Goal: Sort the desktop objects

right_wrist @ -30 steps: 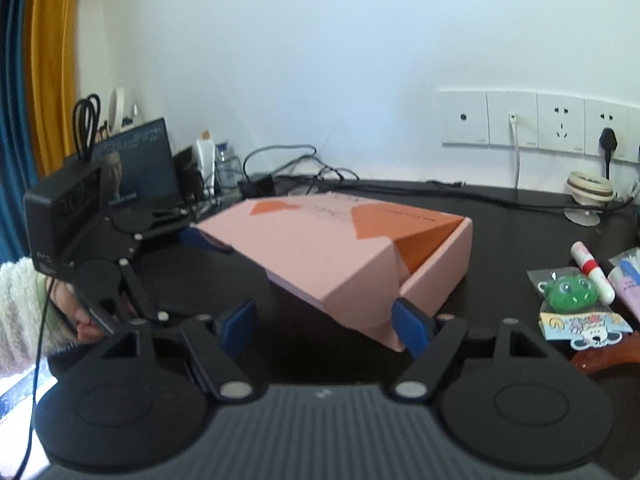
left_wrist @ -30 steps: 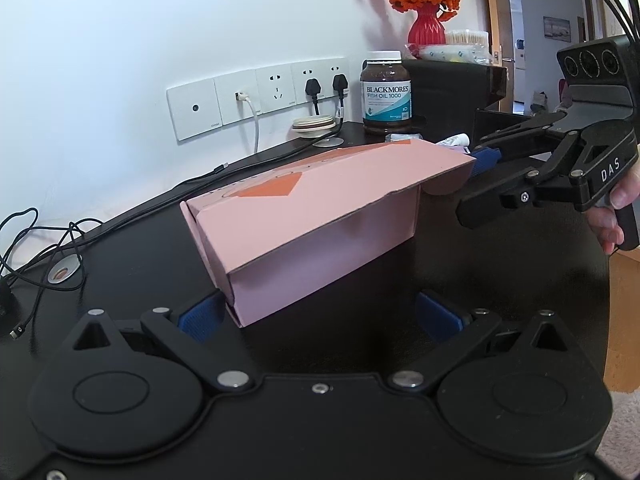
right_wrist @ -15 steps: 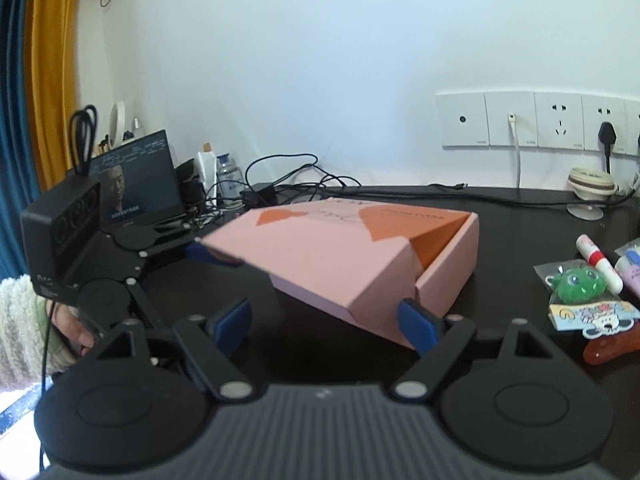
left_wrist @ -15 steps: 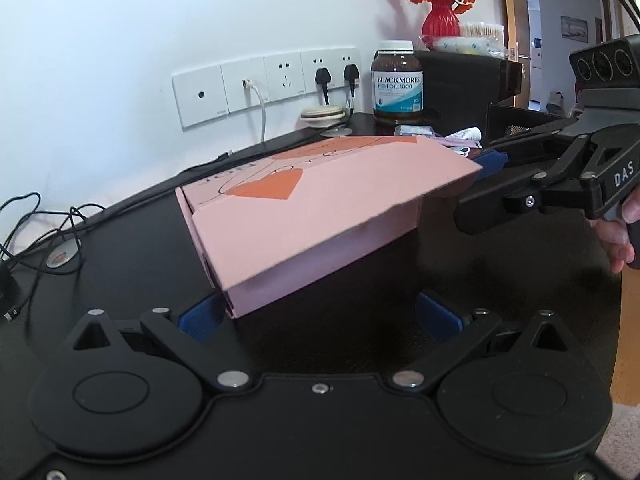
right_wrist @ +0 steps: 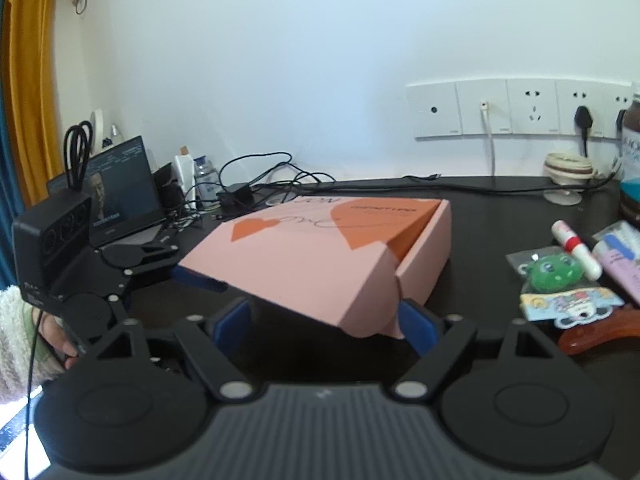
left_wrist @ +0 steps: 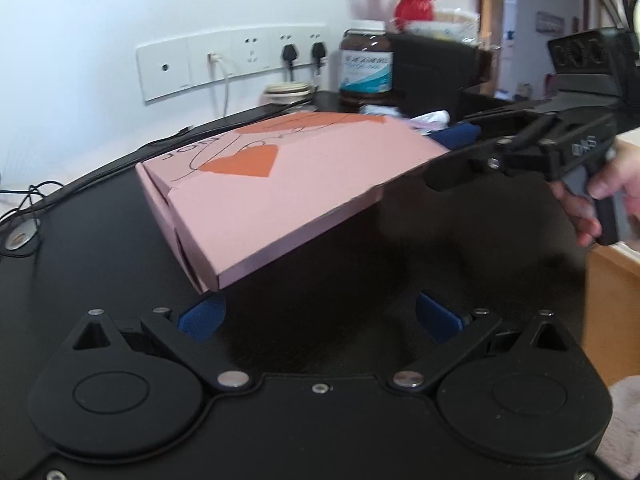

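Observation:
A pink cardboard box (left_wrist: 280, 192) with orange hearts lies on the black desk (left_wrist: 80, 240), its lid half lowered and slanting. My left gripper (left_wrist: 320, 318) is open wide, and the lid's near corner hangs just above its left pad. In the right wrist view the same box (right_wrist: 320, 256) shows its orange inside at the right. My right gripper (right_wrist: 324, 326) is open, with the lid's hanging end between its fingers. Each gripper shows in the other's view: the right gripper (left_wrist: 460, 148) at the lid's far corner, the left gripper (right_wrist: 172, 268) at the opposite corner.
Right of the box lie a green frog keychain (right_wrist: 548, 276), a red and white tube (right_wrist: 576, 252), a sticker pack (right_wrist: 572, 304) and an orange piece (right_wrist: 600, 332). A supplement bottle (left_wrist: 366, 66), laptop (right_wrist: 120, 188) and cables (right_wrist: 272, 176) line the back. The desk edge (left_wrist: 588, 280) drops off at the right.
The pink lid now lies flatter over the box than a second ago. The right gripper's fingers have spread a little. Both hands have stayed in place.

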